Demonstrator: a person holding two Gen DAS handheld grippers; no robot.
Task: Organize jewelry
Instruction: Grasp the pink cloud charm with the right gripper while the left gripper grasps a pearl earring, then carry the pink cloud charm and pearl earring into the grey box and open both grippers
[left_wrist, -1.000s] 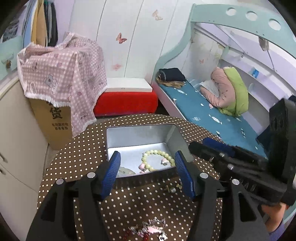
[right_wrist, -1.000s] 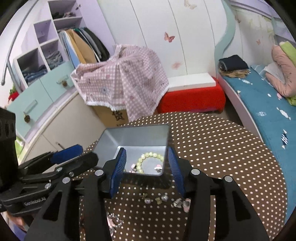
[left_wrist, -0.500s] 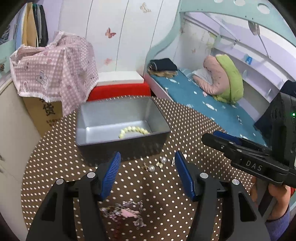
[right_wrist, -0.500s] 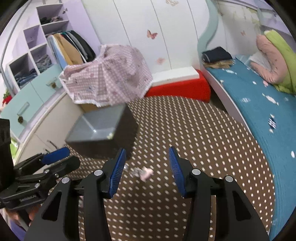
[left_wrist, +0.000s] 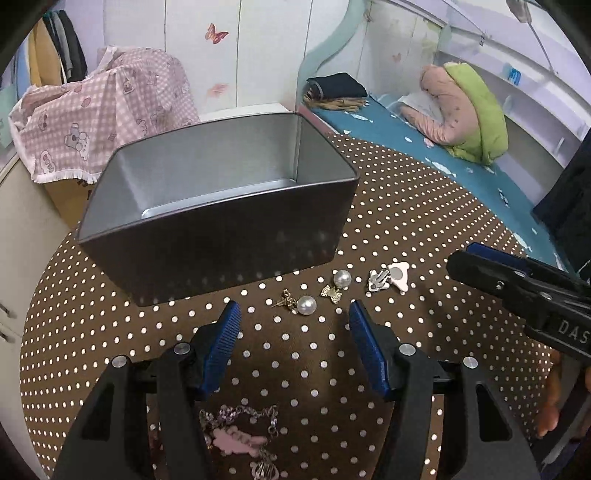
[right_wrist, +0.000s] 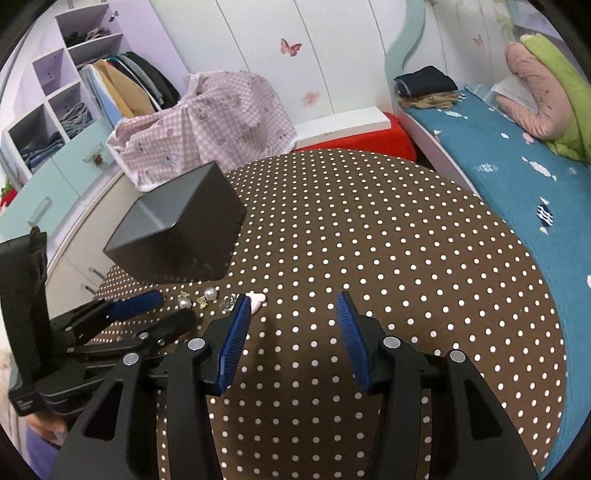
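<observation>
A grey metal box (left_wrist: 221, 221) stands open on the brown polka-dot table (left_wrist: 424, 206); its floor is mostly hidden by the near wall. In front of it lie two pearl earrings (left_wrist: 306, 304) (left_wrist: 342, 278) and a white and pink clip (left_wrist: 391, 278). A pink-charm chain (left_wrist: 236, 435) lies under my left gripper (left_wrist: 293, 341), which is open and empty just short of the earrings. My right gripper (right_wrist: 291, 328) is open and empty over bare table; it shows at the right in the left wrist view (left_wrist: 517, 280). The box (right_wrist: 177, 229) and earrings (right_wrist: 210, 294) lie to its left.
A pink checked cloth (left_wrist: 99, 114) covers a carton behind the table. A red bench (right_wrist: 354, 140) and a bed with a blue sheet (right_wrist: 517, 158) stand beyond the table's far edge. Cabinets (right_wrist: 62, 166) are at the left.
Both grippers have drawn back and lowered from above the box. The left one now faces the box's near wall and the earrings; the right one has swung right over bare table.
</observation>
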